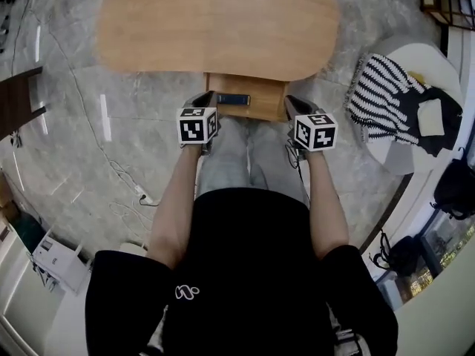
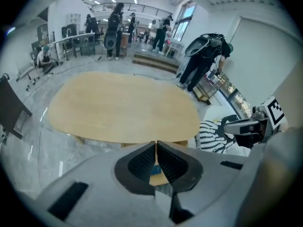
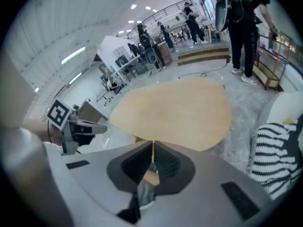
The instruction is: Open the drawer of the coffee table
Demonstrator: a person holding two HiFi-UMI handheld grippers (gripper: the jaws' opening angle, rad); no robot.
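Observation:
The coffee table (image 1: 215, 24) has an oval light-wood top. Below its near edge the drawer (image 1: 256, 102) stands pulled out, with a dark blue flat thing (image 1: 234, 99) lying in it. My left gripper (image 1: 204, 97) hangs over the drawer's left corner, and my right gripper (image 1: 291, 104) over its right corner. Both are raised off the drawer and shut on nothing. In the left gripper view the pads meet at the left gripper's (image 2: 155, 148) tips above the table (image 2: 123, 108). The right gripper (image 3: 152, 148) looks the same in its own view.
A white round seat (image 1: 427, 58) with a black-and-white striped cloth (image 1: 378, 95) and a dark garment stands to the right. A cable and plug strip (image 1: 141, 195) lie on the marble floor at left. Dark furniture (image 1: 18, 99) sits far left. Several people stand far behind the table.

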